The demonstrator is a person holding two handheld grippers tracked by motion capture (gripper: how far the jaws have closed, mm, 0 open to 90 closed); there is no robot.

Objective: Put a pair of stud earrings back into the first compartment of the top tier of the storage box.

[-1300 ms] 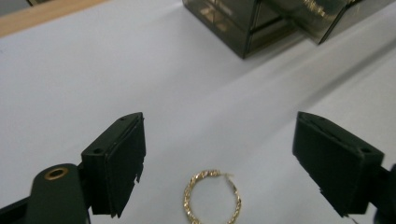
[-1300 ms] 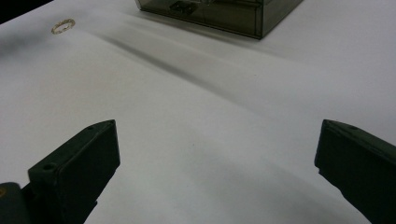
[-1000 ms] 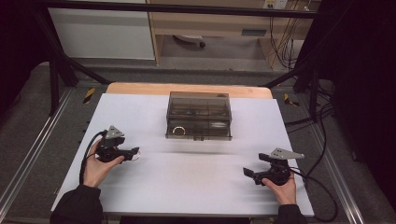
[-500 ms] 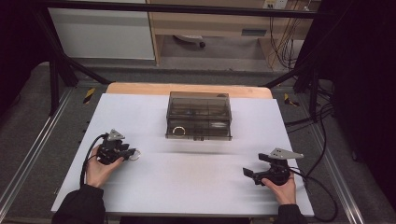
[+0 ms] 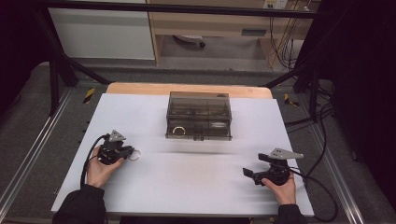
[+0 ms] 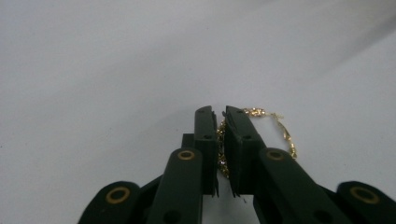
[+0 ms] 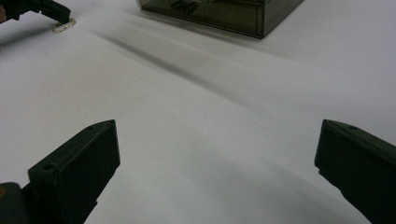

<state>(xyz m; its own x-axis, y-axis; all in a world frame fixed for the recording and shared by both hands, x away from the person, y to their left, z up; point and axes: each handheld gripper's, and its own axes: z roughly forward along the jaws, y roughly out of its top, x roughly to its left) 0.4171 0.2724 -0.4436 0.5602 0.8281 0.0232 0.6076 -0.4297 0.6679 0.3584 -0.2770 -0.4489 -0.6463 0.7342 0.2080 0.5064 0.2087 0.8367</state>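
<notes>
Pinching gold bracelet (image 6: 261, 122): left tool (image 6: 219, 126) low | right tool (image 7: 215, 154) wide, resting

The table (image 5: 187, 186) has a smooth, matt, pale grey-white top, with a bare light wood strip (image 5: 140, 88) along its far edge. The box (image 5: 199, 115) on it is smoky, see-through plastic with a glossy finish. The bracelet (image 6: 275, 126) is shiny gold-coloured metal chain. The left gripper (image 6: 220, 140) and right gripper (image 7: 215, 168) have matt black plastic-looking jaws; the left's show small brass-coloured rivets. Each gripper's top plate (image 5: 285, 153) is dull grey.
</notes>
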